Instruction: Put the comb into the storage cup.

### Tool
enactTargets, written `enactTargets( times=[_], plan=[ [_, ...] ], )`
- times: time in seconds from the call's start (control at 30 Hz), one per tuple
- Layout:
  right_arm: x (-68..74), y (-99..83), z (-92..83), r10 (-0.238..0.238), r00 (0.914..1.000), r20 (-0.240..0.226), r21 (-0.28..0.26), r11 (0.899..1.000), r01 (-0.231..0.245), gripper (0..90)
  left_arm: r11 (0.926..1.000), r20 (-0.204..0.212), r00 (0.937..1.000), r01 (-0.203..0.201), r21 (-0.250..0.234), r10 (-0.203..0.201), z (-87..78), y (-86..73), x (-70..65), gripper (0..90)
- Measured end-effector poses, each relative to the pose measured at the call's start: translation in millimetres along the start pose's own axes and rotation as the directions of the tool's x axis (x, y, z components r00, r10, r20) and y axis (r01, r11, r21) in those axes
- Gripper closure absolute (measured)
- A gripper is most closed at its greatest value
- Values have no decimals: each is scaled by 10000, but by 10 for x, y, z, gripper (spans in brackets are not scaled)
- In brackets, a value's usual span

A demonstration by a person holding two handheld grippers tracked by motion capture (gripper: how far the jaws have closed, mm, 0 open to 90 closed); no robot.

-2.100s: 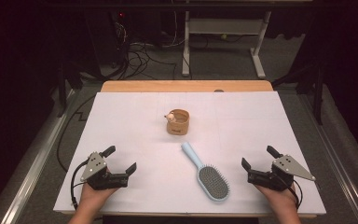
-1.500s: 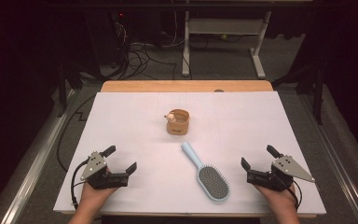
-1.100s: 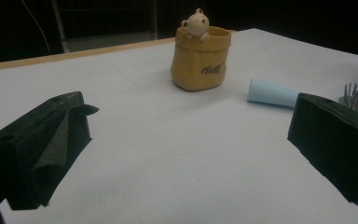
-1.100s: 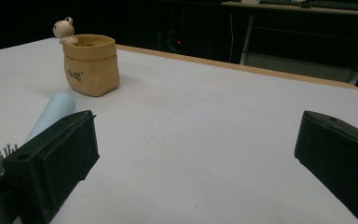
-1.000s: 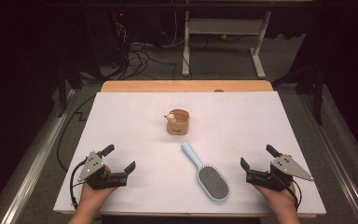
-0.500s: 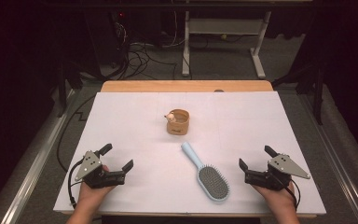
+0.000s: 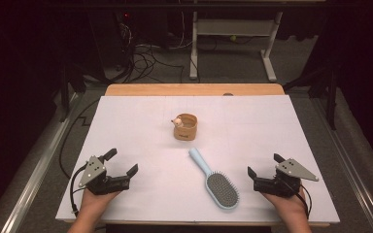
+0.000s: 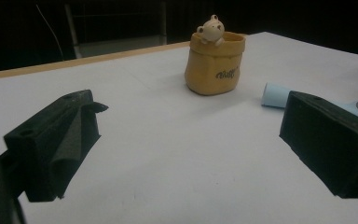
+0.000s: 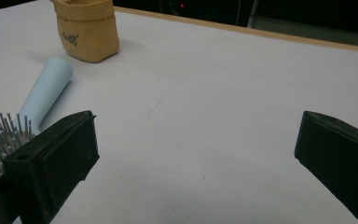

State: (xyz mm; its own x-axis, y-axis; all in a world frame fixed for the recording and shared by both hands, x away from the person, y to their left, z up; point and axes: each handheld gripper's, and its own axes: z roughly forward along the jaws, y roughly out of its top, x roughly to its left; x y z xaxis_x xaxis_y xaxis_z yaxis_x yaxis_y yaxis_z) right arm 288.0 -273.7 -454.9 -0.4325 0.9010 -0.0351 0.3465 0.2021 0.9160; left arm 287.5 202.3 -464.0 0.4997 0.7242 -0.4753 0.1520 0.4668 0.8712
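Observation:
A light blue hairbrush [image 7: 216,184] lies bristles up on the white table top [image 7: 272,121], handle toward a small tan pouch [image 7: 186,127] with a bear figure on its rim. My left gripper [image 7: 122,161] rests at the front left, well apart from the brush. It is open; its jaws have just been closing a little with nothing between them. In the left gripper view the pouch [image 8: 214,65] and the brush handle [image 8: 275,94] lie ahead. My right gripper [image 7: 264,164] sits open at the front right, just right of the brush head [image 9: 4,128].
The table's wooden far edge [image 7: 194,89] borders a dark floor with cables and a white desk frame [image 7: 233,29]. White table surface lies between the grippers and around the pouch.
Both hands have stayed in place. The brush and the pouch have not moved.

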Motion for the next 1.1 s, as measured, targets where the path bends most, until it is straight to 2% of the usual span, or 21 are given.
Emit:
enactTargets(
  times=[0.17, 0.2, 0.3, 0.53, 0.7, 0.8, 0.83, 0.93, 0.97, 1.0, 1.1],
  plan=[
    [-11, -9, 19, 74, 10000, -29, 313, 9995, -73, 0, 9999, -42, 9999, 114, 70, -114, -8, 1, 2, 66],
    [-16, -17, 32, 150, 9998, -105, 541, 9984, -144, 0, 9997, -136, 9997, 193, 126, -191, -3, 3, 4, 66],
    [-18, -19, 42, 199, 9997, -140, 727, 9972, -188, 1, 9995, -65, 9996, 271, 163, -270, -6, 6, -4, 72],
    [-21, -38, 80, 222, 9995, -244, 1253, 9919, -190, 17, 9998, 19, 9999, 112, 155, -112, -11, 14, -29, 72],
    [-19, -36, 68, 205, 9992, -345, 1256, 9919, -161, 61, 9999, 120, 9999, 8, 133, -10, -10, -2, -43, 72],
    [-23, -41, 64, 257, 9988, -425, 1447, 9893, -193, 135, 9999, 128, 9999, -24, 136, 22, -7, -9, -50, 79],
    [-23, -41, 64, 257, 9988, -425, 1447, 9893, -193, 135, 9999, 128, 9999, -24, 136, 22, -7, -9, -50, 81],
    [-36, -55, 77, 338, 9975, -622, 1645, 9861, -232, 230, 9999, 148, 9999, -1, 110, -1, -3, -8, -50, 86],
    [-36, -55, 77, 338, 9975, -622, 1645, 9861, -232, 230, 9999, 148, 9999, -1, 110, -1, -3, -8, -50, 86],
    [-40, -63, 73, 405, 9962, -772, 1709, 9849, -268, 313, 9999, 160, 9999, 4, 118, -6, -4, -8, -50, 87],
    [-44, -71, 65, 495, 9937, -1002, 1765, 9838, -312, 451, 9999, 178, 9998, 11, 126, -13, -6, -10, -52, 87]
  ],
)
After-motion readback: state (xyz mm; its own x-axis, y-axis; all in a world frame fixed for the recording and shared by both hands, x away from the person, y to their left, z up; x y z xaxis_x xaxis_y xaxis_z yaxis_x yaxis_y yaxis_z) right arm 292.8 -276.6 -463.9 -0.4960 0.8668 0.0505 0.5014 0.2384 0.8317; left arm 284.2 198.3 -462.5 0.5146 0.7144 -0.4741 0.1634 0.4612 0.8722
